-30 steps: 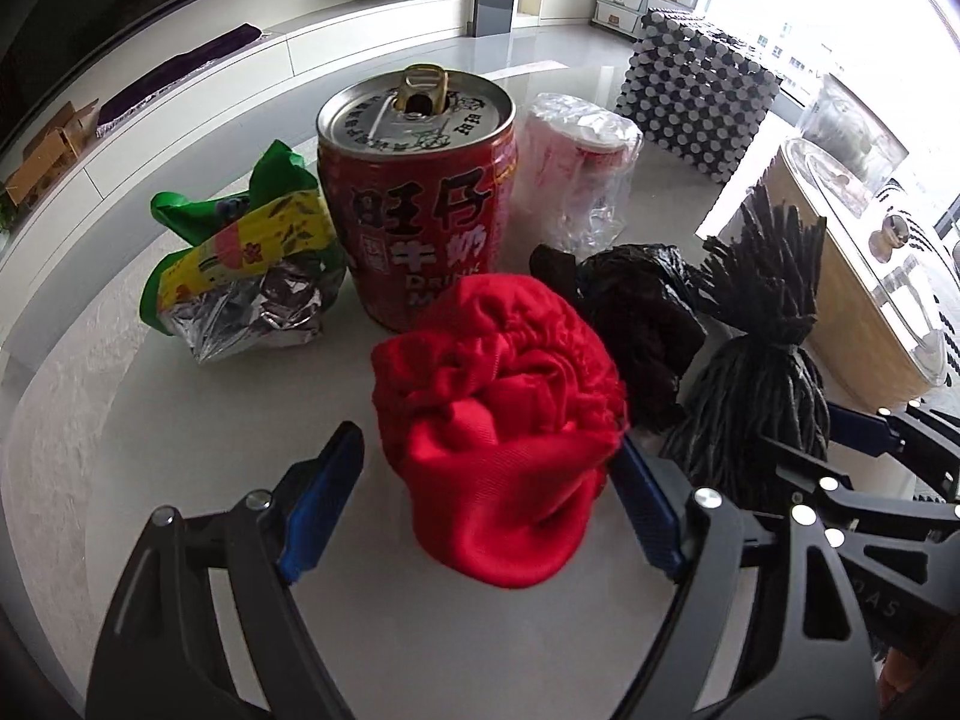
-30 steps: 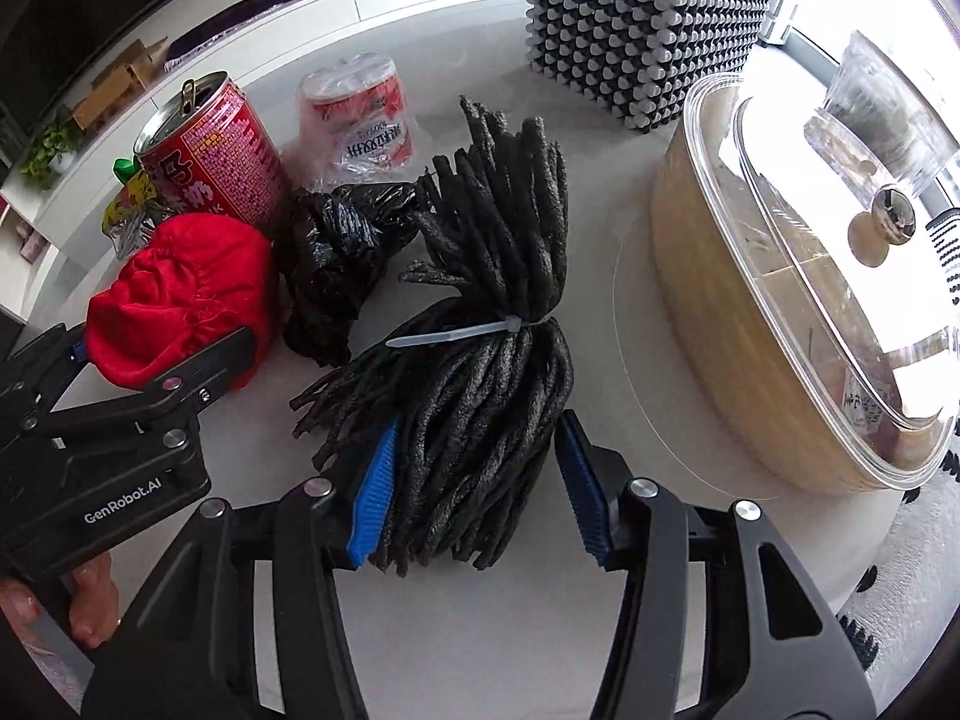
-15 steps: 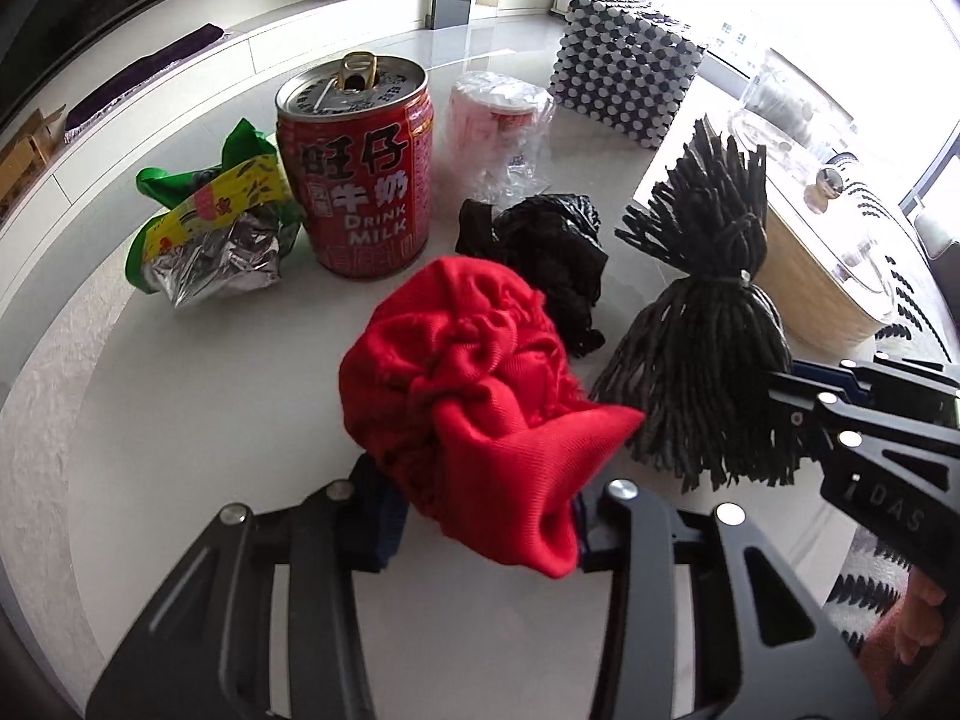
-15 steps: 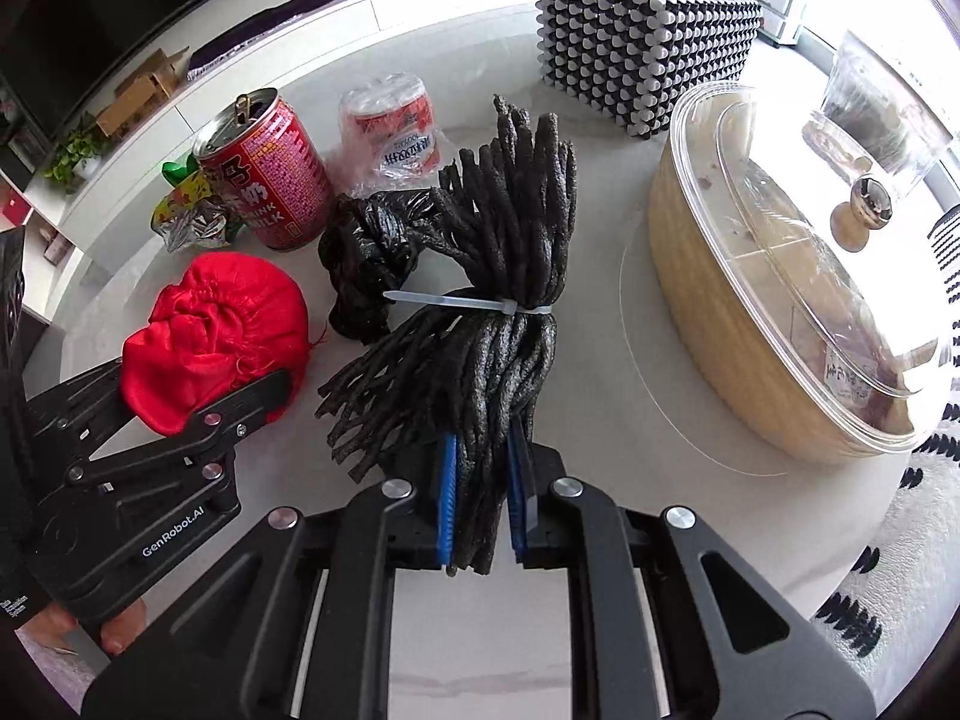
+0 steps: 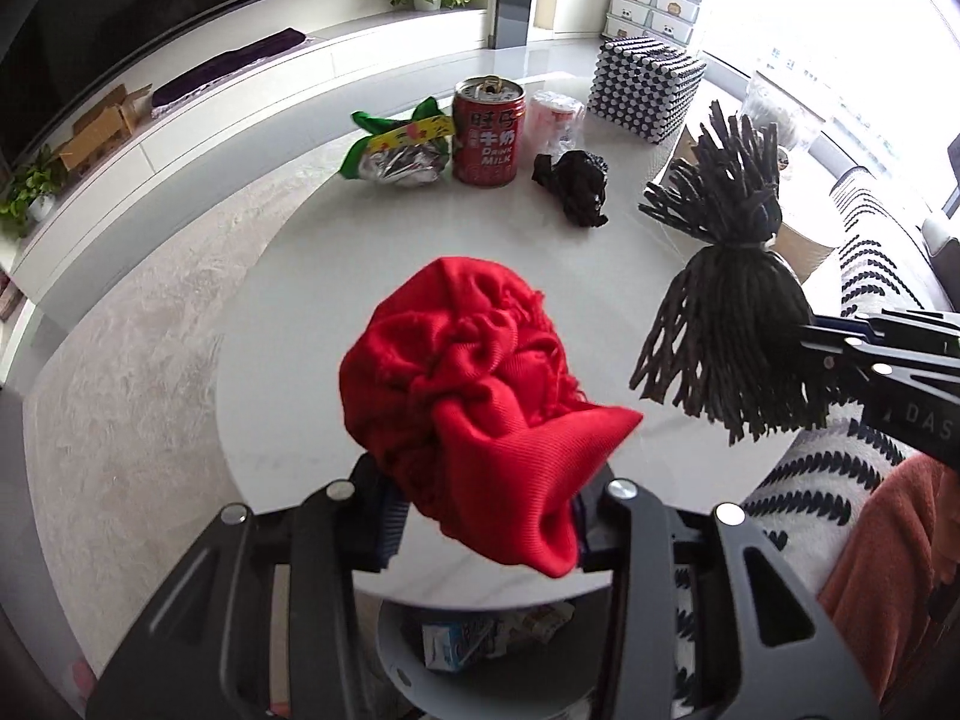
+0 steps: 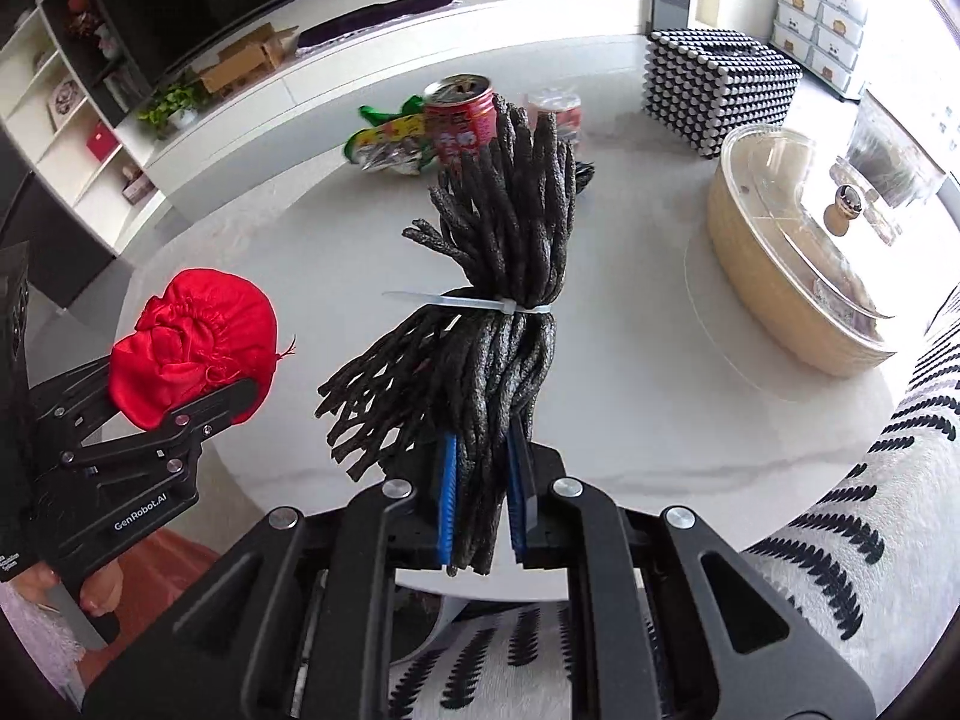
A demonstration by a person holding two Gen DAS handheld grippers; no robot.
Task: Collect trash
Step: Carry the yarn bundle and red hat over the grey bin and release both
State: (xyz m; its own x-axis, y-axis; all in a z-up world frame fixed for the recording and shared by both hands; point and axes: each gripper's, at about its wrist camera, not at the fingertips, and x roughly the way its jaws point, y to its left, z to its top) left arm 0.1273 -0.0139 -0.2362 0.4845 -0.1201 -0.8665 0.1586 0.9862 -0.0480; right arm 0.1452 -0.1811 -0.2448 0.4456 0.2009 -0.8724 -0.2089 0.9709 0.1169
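My left gripper (image 5: 480,516) is shut on a crumpled red cloth (image 5: 462,372) and holds it above the near edge of the round white table (image 5: 360,276). My right gripper (image 6: 483,498) is shut on a black foam-strip bundle (image 6: 504,276) tied with a white zip tie, also lifted off the table. The bundle shows in the left wrist view (image 5: 726,306), the red cloth in the right wrist view (image 6: 192,342). A red milk can (image 5: 487,138), a green snack wrapper (image 5: 399,150), a crumpled black bag (image 5: 576,186) and a wrapped cup (image 5: 555,120) stand at the table's far side.
A bin with trash inside (image 5: 474,642) sits below the table's near edge. A lidded tan dish (image 6: 804,276) and a black-and-white studded box (image 6: 720,90) stand on the right of the table. A patterned sofa (image 6: 870,510) lies at the right.
Both grippers closed on their items, then lifted them and pulled back toward the table's near edge. The can, wrapper, black bag and cup stayed put.
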